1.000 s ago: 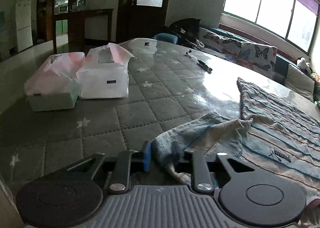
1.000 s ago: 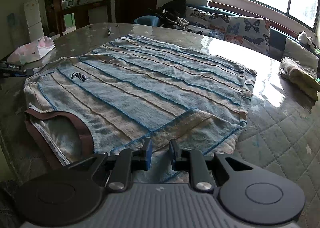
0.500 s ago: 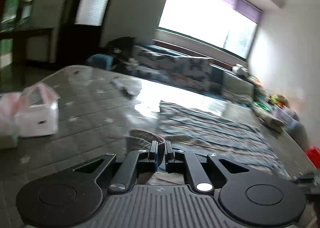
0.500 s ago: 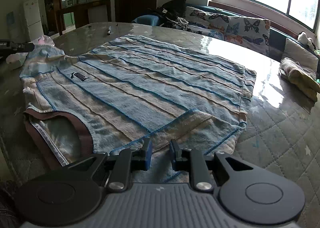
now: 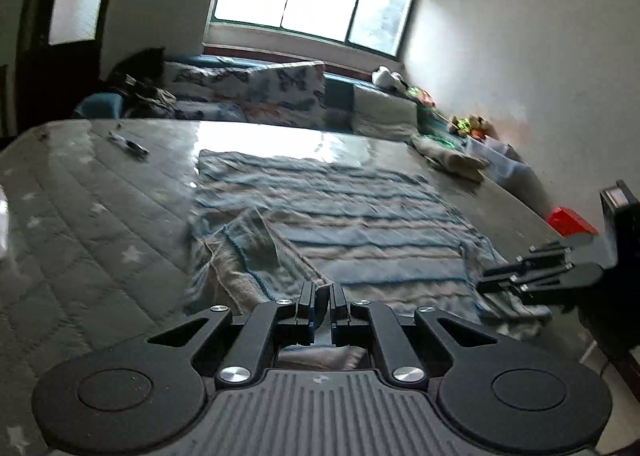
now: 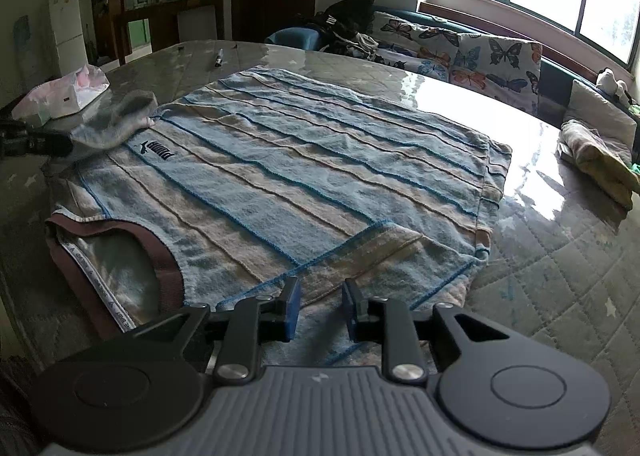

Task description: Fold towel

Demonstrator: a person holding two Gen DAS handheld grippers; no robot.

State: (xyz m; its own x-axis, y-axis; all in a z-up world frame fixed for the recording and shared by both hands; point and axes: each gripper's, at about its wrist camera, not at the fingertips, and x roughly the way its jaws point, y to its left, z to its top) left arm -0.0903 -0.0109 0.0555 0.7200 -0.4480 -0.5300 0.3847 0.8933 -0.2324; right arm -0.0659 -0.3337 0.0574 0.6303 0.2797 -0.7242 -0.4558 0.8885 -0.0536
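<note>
Left wrist view: the left claw (image 5: 319, 302) is pinching a corner of the striped blue towel (image 5: 360, 216), which is lying spread across the quilted bench (image 5: 100, 224); the right claw (image 5: 520, 276) is sitting at the towel's other near corner.

Right wrist view: the right claw (image 6: 318, 308) is standing spread over the towel's (image 6: 300, 160) near edge, gripping nothing. A tissue pack (image 6: 64, 96) is resting near the bench's far-left edge.

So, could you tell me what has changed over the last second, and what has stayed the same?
The left gripper closed on the striped cloth's left sleeve, lifted it and is carrying it inward over the body, swinging round to face the window. The right gripper stayed open at the near edge; the rest of the cloth, the tissue packs and the pen did not move.
</note>
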